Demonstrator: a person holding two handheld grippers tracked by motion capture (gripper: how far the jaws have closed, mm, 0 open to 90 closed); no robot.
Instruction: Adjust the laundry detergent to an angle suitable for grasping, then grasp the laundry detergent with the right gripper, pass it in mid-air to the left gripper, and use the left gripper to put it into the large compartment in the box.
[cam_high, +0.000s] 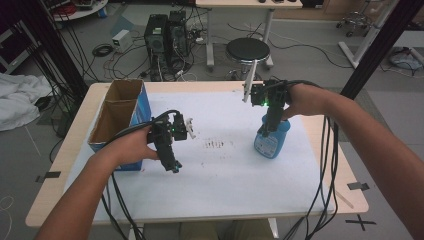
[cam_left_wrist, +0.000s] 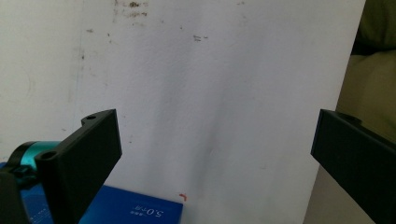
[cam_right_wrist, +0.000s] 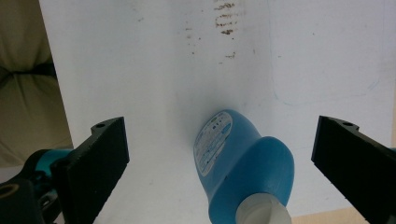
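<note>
My right gripper (cam_right_wrist: 219, 163) hangs jaws wide over the blue bottle (cam_right_wrist: 243, 163), which stands between them, white cap (cam_right_wrist: 263, 213) nearest. Smooth plastic, probably slippery; I'd clamp the neck. My left gripper (cam_left_wrist: 212, 154), also wide, holds nothing.

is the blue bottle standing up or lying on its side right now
Standing up. In the high view the blue bottle rests on its base on the white sheet, and the right tool's view looks down on its white cap, pointing up.

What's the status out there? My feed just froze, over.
Both tongs open: left tongs above bare white sheet, right tongs poised over upright blue bottle, not gripping. Cardboard box at table's left. Nothing blocking.
</note>
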